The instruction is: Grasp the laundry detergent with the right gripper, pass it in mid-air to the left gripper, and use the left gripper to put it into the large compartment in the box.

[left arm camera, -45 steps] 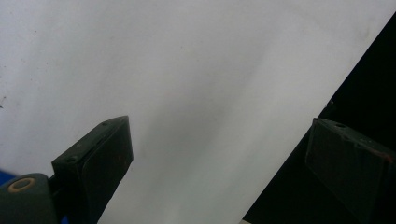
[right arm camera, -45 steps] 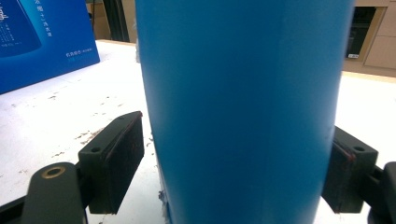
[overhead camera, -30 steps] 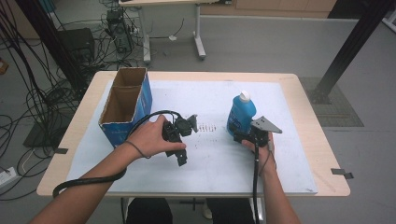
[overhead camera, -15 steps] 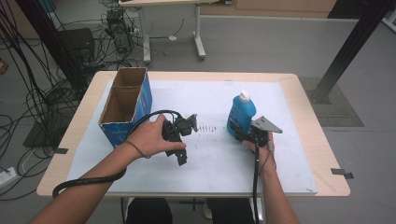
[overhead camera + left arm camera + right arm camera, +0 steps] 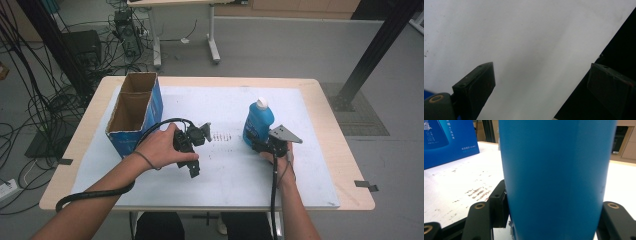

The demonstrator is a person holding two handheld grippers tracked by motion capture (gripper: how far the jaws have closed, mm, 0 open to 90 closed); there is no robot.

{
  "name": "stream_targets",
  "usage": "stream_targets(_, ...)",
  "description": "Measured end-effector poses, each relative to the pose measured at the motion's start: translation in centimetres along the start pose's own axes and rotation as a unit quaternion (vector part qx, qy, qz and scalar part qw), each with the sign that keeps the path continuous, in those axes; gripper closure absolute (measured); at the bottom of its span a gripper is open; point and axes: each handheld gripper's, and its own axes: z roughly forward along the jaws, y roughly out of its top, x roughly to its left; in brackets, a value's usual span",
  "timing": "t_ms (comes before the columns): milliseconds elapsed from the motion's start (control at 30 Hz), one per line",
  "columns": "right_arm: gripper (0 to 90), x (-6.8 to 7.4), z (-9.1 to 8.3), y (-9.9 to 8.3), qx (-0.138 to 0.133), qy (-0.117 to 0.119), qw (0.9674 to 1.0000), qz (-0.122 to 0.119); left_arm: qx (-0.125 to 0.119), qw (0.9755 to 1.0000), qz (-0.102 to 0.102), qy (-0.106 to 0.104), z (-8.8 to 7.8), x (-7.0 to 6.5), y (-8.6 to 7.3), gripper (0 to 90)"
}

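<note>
Right gripper (image 5: 256,145) clamps low on upright blue bottle (image 5: 258,121) for stable lift; left gripper (image 5: 196,150) idle, jaws apart over table (image 5: 300,95)

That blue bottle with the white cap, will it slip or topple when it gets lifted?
The blue bottle looks smooth and glossy, so it may slip a little. It stands tall and narrow, and the right gripper holds it low, so it might tilt. It is probably stiff plastic.

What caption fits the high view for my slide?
Right gripper clamps the upright blue plastic bottle on the white table mat.
</note>
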Motion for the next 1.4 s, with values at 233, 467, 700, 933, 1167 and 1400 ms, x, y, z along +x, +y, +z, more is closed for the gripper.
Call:
stream_targets(233,40.2,-0.08,0.00,-0.10,-0.002,0.001,1.0000,0.000,-0.002,1.0000,-0.001,0.001,-0.05,-0.08,-0.03,8.1)
stream_targets(467,40.3,-0.12,-0.01,-0.19,-0.003,0.002,1.0000,0.002,-0.001,1.0000,0.001,0.002,-0.12,-0.11,0.05,8.1)
stream_targets(700,40.2,-0.09,-0.03,-0.38,-0.007,0.002,1.0000,0.002,-0.003,1.0000,0.000,0.003,-0.26,-0.16,0.05,8.1)
stream_targets(933,40.2,-0.12,-0.02,-0.48,-0.009,0.002,1.0000,0.002,-0.004,1.0000,-0.001,0.005,-0.28,-0.22,-0.05,8.1)
stream_targets(1167,40.2,-0.14,-0.02,-0.50,-0.009,0.002,1.0000,0.003,-0.003,1.0000,-0.001,0.004,-0.33,-0.21,-0.03,8.1)
stream_targets(1400,40.3,-0.14,-0.02,-0.44,-0.008,0.003,1.0000,0.003,-0.003,1.0000,-0.002,0.006,-0.41,-0.23,-0.20,8.1)
